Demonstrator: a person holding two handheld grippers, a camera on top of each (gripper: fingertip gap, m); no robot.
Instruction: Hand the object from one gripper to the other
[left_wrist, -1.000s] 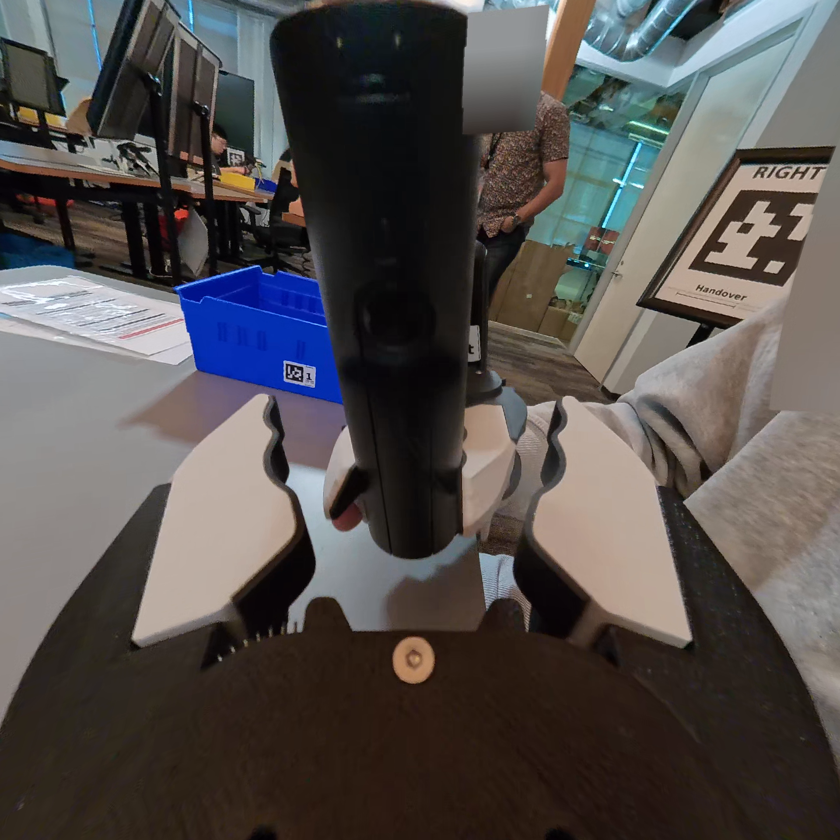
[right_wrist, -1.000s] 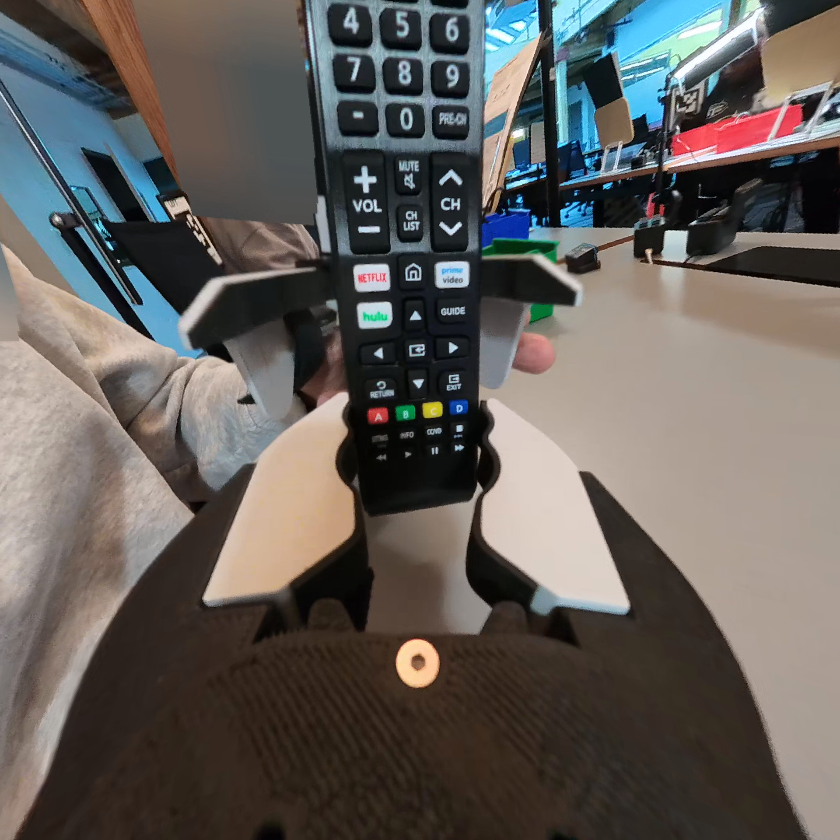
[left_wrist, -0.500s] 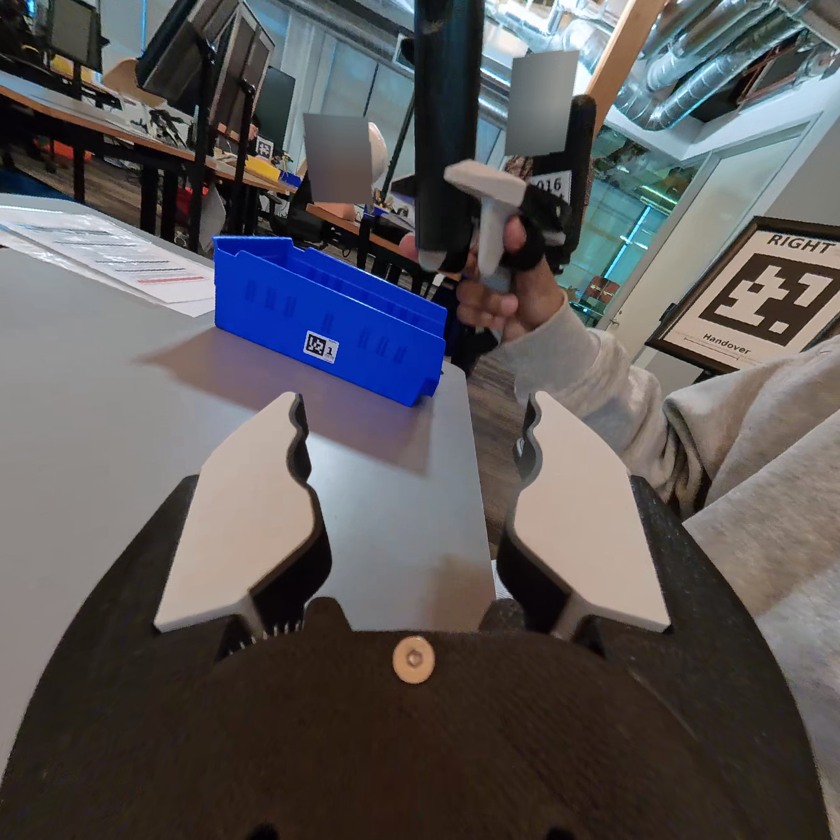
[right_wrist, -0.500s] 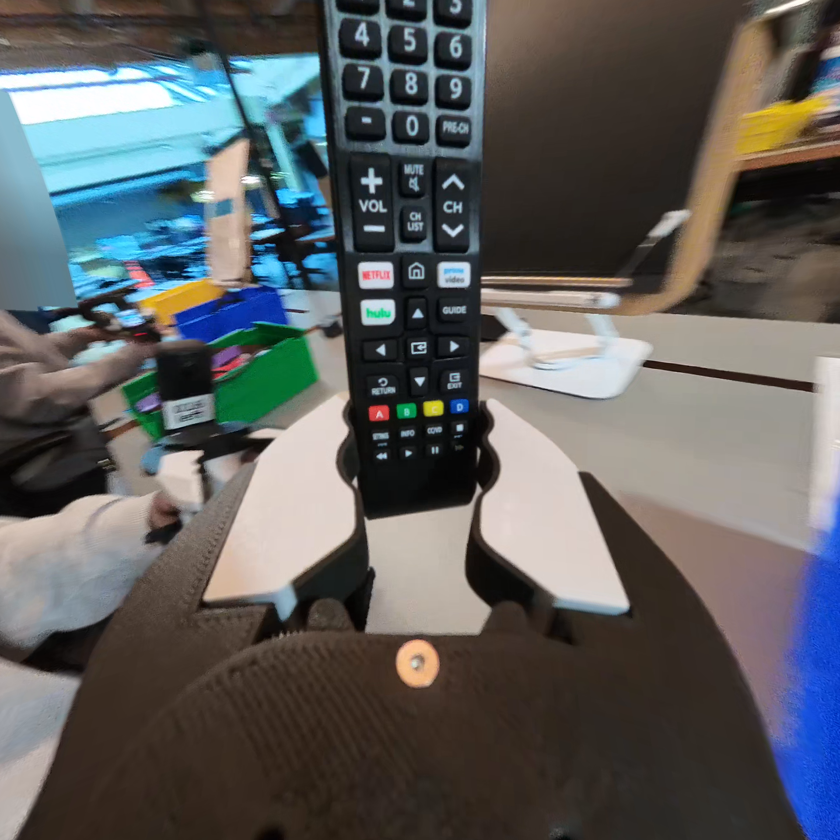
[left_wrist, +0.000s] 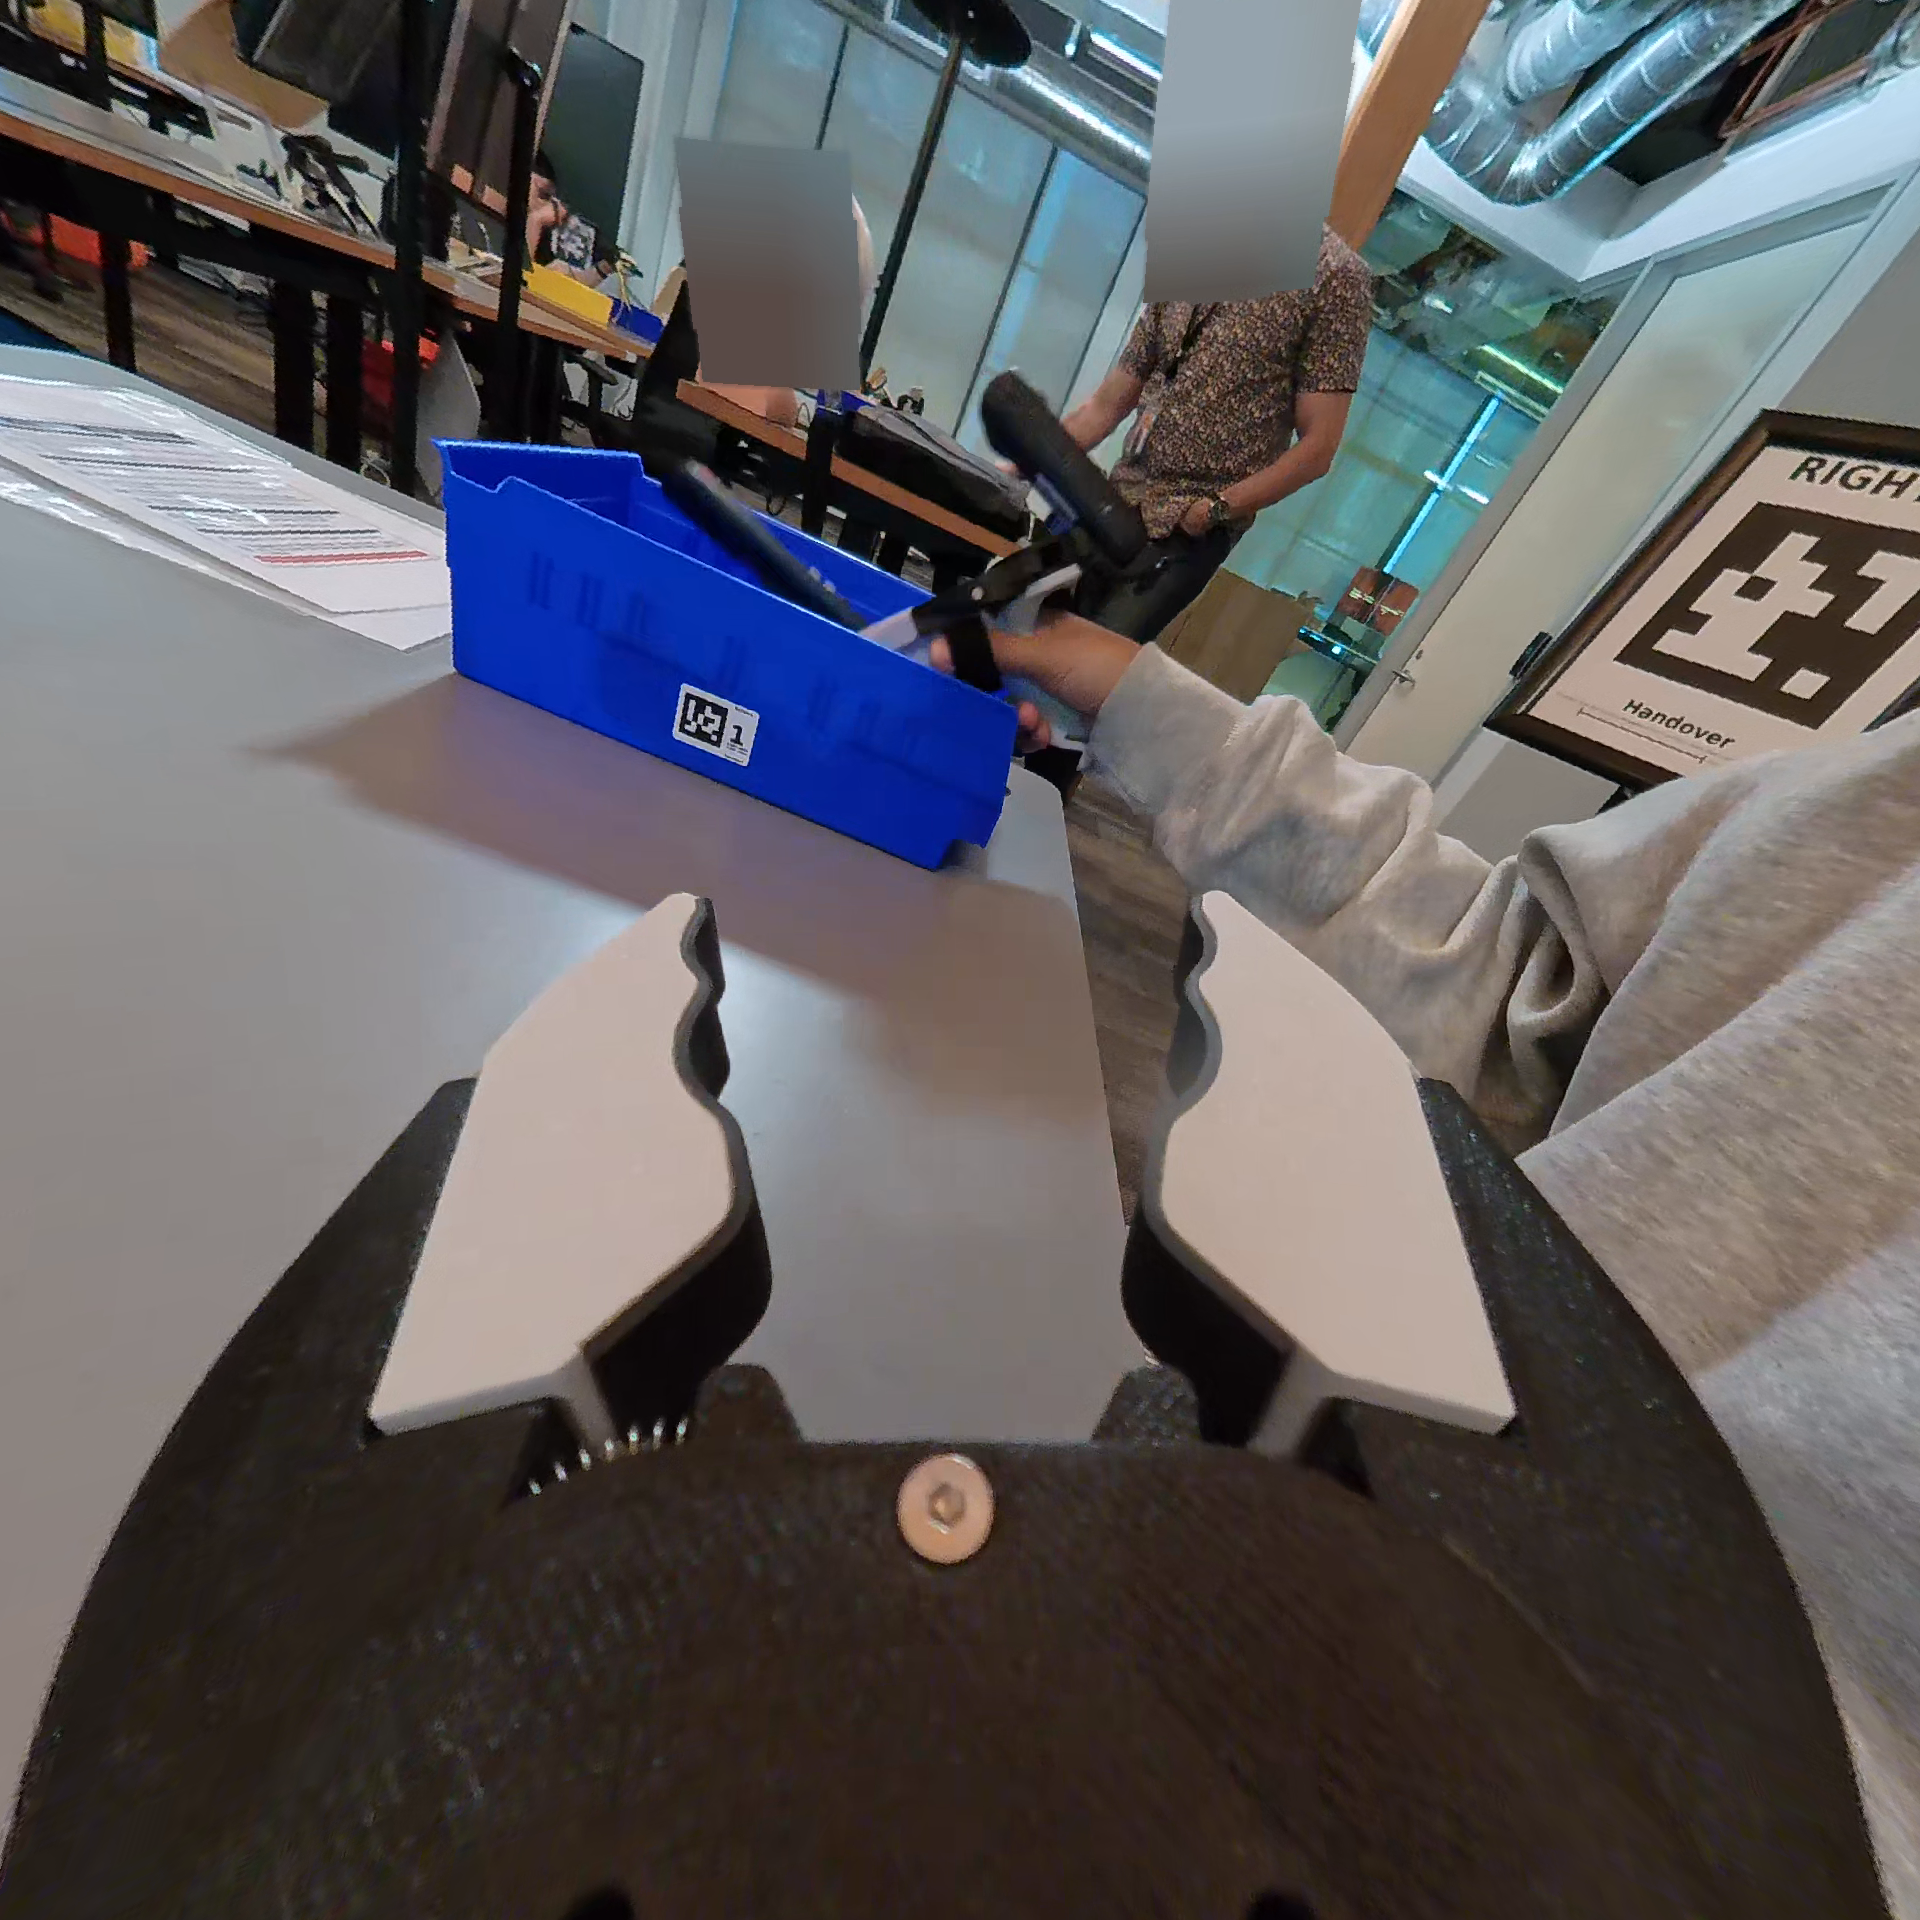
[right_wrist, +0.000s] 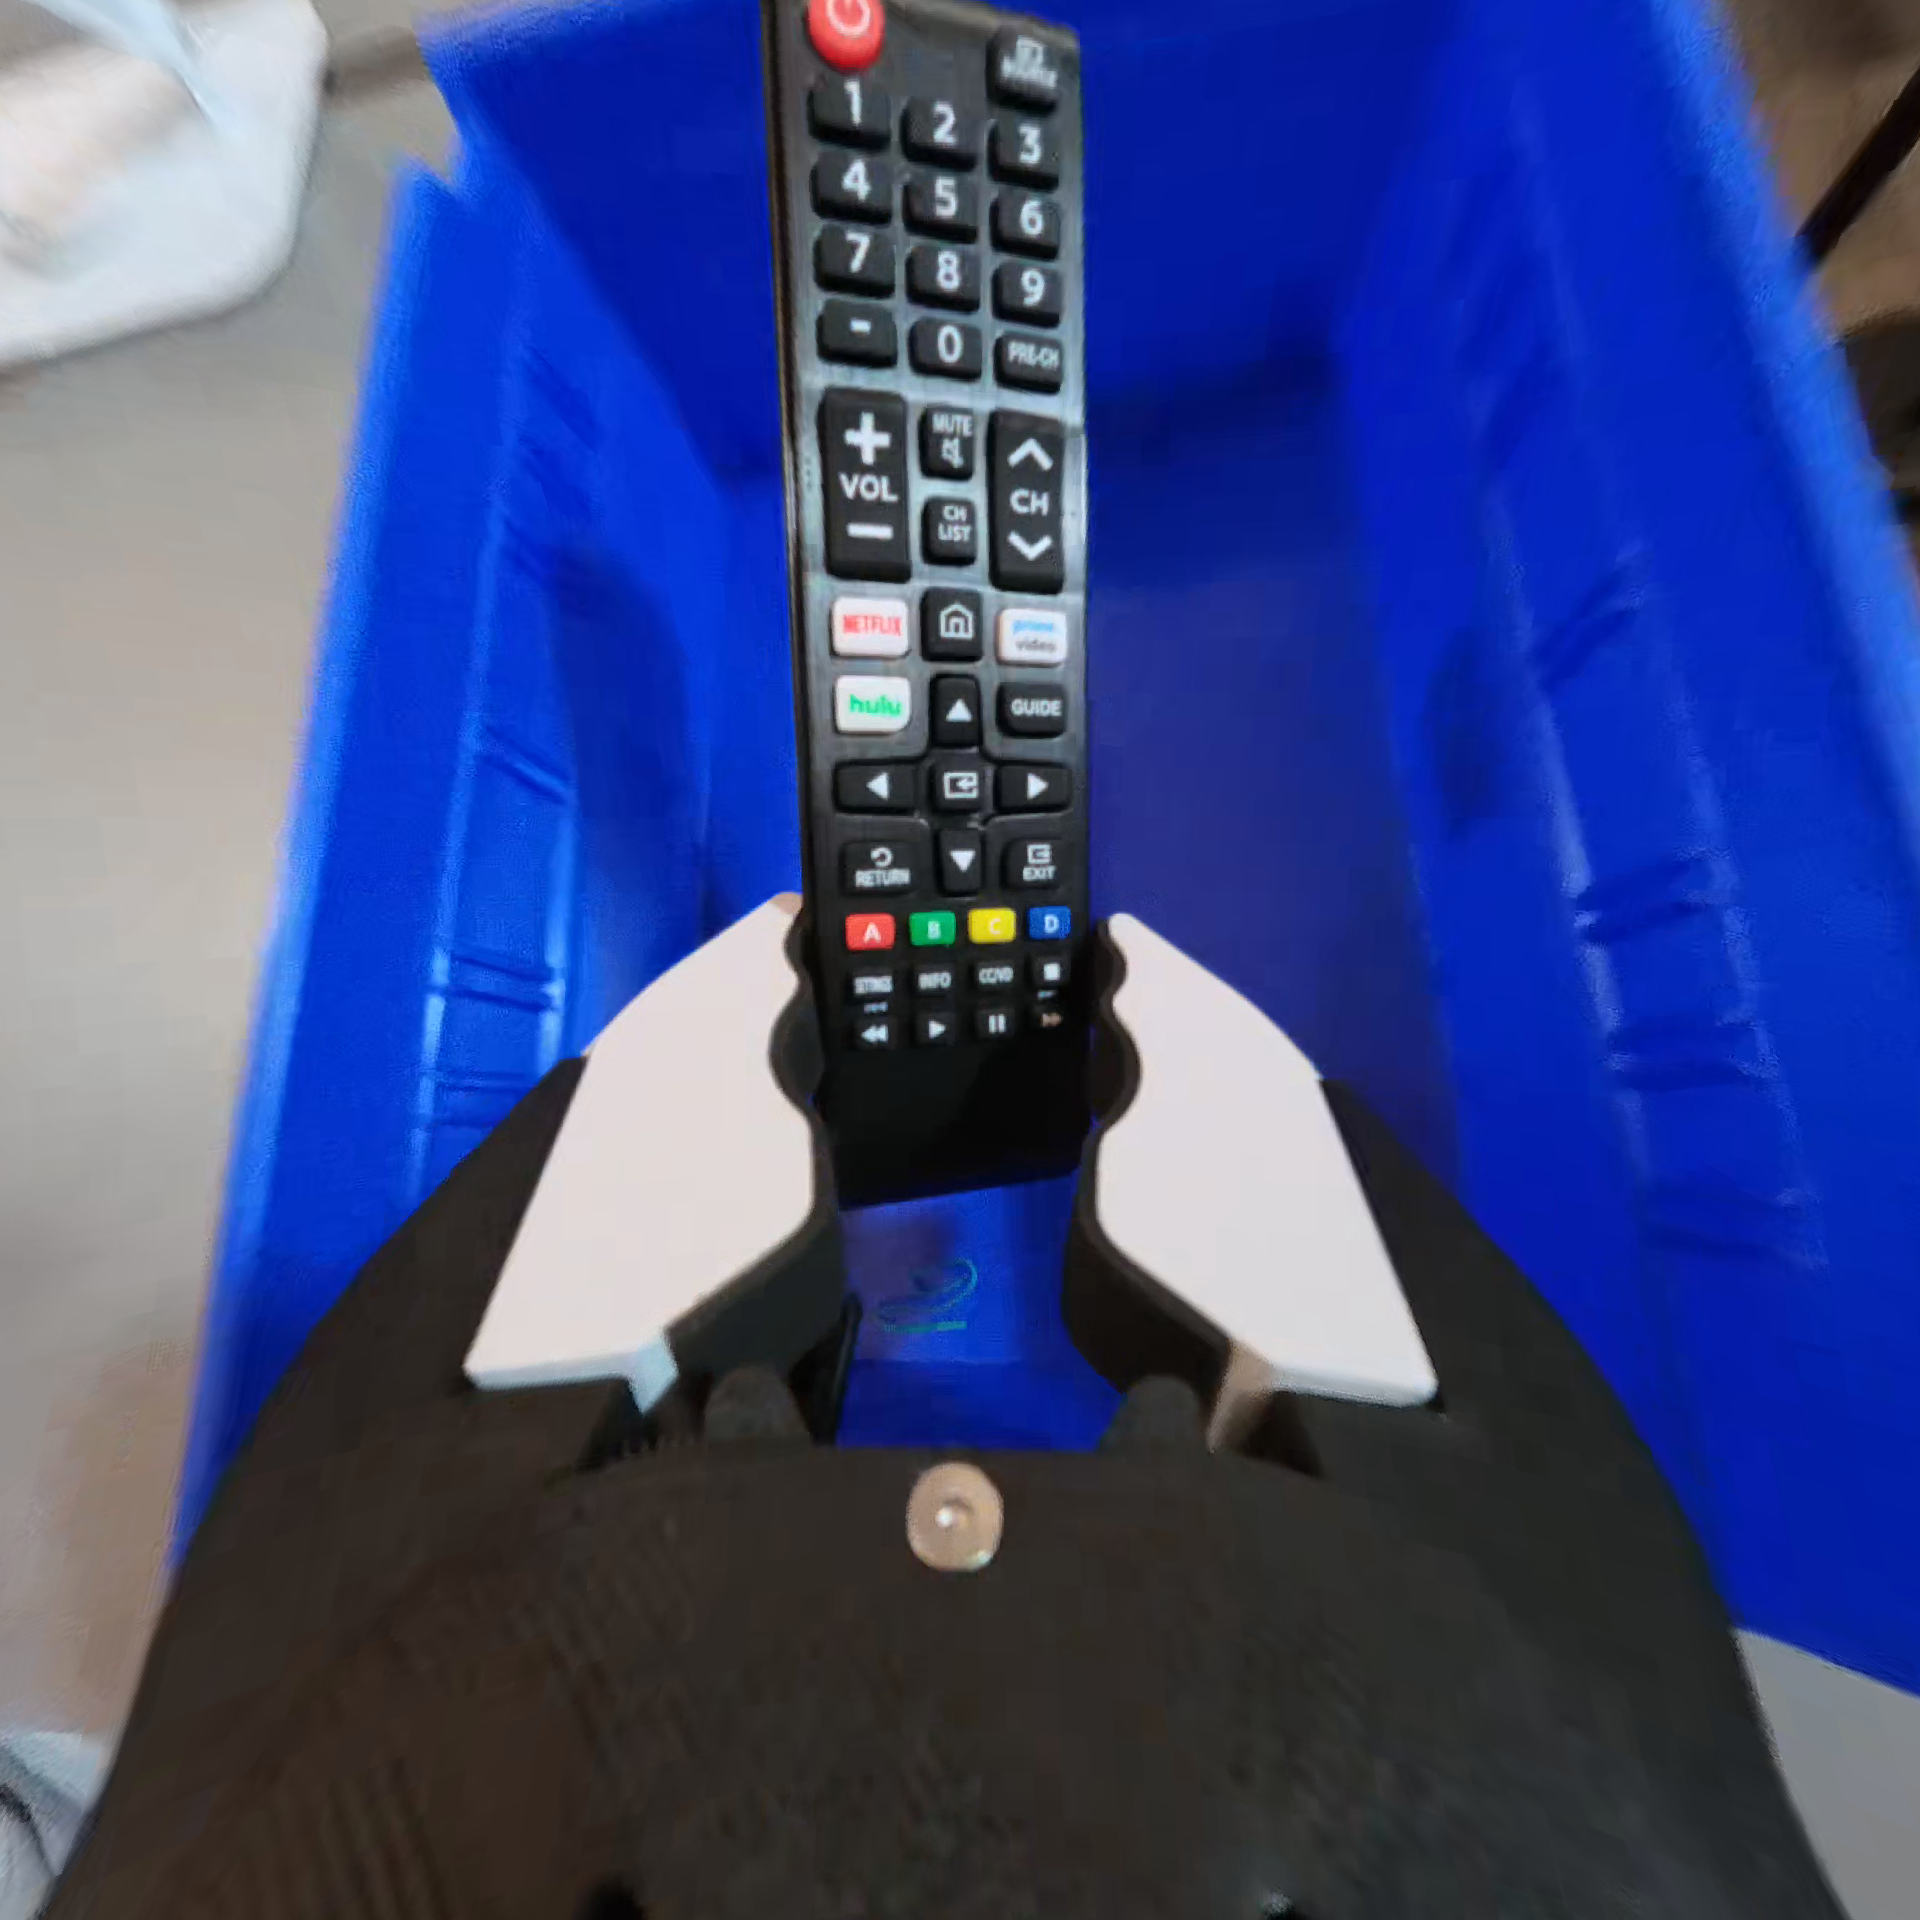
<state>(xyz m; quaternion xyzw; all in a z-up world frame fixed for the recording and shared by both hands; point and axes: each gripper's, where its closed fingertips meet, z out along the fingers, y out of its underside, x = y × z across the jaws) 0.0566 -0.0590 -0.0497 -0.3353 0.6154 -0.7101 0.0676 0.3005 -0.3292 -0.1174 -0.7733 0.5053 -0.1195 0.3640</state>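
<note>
Now carrying remote (right_wrist: 940, 582) down into blue bin (right_wrist: 1558, 727) at desk (left_wrist: 260, 935) edge, right gripper (right_wrist: 951, 1023) pinching its base, left gripper (left_wrist: 951, 1013) spread, empty; risking far-end strike, slipping.

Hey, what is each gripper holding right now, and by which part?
The right gripper holds the black remote by its bottom end, over the blue bin. The left gripper is open and holds nothing.

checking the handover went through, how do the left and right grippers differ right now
The left gripper is open with nothing between its fingers; the right gripper is shut on the remote. The left hangs over the grey table; the right points into the blue bin. Both have white fingers on black bodies.
</note>
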